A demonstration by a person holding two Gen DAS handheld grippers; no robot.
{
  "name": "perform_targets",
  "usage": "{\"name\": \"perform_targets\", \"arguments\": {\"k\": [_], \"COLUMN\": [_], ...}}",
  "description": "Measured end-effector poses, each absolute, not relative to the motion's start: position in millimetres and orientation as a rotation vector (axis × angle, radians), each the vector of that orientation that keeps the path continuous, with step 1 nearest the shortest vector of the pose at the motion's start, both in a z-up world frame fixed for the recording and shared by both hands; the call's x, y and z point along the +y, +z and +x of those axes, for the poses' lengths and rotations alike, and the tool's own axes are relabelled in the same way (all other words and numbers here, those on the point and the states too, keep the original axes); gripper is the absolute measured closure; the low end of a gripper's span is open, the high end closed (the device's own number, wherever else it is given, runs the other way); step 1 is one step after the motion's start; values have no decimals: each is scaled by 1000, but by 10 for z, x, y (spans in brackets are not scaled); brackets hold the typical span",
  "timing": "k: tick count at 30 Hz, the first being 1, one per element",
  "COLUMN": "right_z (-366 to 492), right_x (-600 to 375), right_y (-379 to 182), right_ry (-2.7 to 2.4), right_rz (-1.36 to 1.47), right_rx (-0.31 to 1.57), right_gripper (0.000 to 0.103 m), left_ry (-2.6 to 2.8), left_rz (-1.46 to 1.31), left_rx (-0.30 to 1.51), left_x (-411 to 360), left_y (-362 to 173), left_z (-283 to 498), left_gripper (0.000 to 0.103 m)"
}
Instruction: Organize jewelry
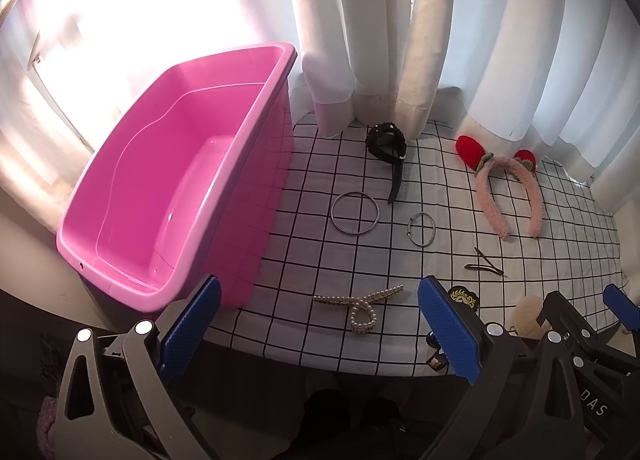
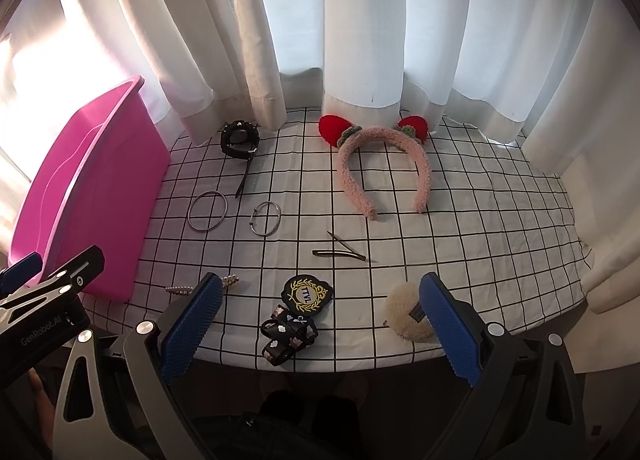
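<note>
Just pink bin (image 1: 176,188), nothing inside

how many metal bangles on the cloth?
2. Larger bangle lies beside the pink bin; smaller bangle lies just right of it, apart. None seen in the bin.

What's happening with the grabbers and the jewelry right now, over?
Left gripper open, right gripper open, both empty. Pink bin empty; pearl clip, two bangles, headband lying on the grid cloth. Nothing blocking.
</note>
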State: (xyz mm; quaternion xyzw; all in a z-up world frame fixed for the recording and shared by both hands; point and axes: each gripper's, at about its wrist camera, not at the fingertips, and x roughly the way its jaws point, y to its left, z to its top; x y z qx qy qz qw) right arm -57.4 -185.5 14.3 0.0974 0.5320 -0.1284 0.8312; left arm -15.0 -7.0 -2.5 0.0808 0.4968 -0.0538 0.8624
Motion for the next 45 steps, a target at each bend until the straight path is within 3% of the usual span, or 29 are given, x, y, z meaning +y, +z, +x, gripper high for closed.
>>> {"name": "perform_targets", "arguments": {"k": [14, 32, 45], "right_z": [-815, -980, -803], "right_x": [-2273, -3107, -3164], "right_y": [-139, -1194, -1700], "right_ry": [-298, -255, -193], "right_rz": [239, 282, 232], "right_rx": [1190, 1332, 1401], "right_gripper": [9, 9, 9], "left_ry": [-219, -362, -358], "left_rz": [209, 233, 210], "left_rx": [1105, 1252, 1302], "left_x": [-423, -1161, -1402], "left_y": [-391, -1480, -1883], "left_z": [-257, -367, -285], "left_gripper": [6, 6, 6]}}
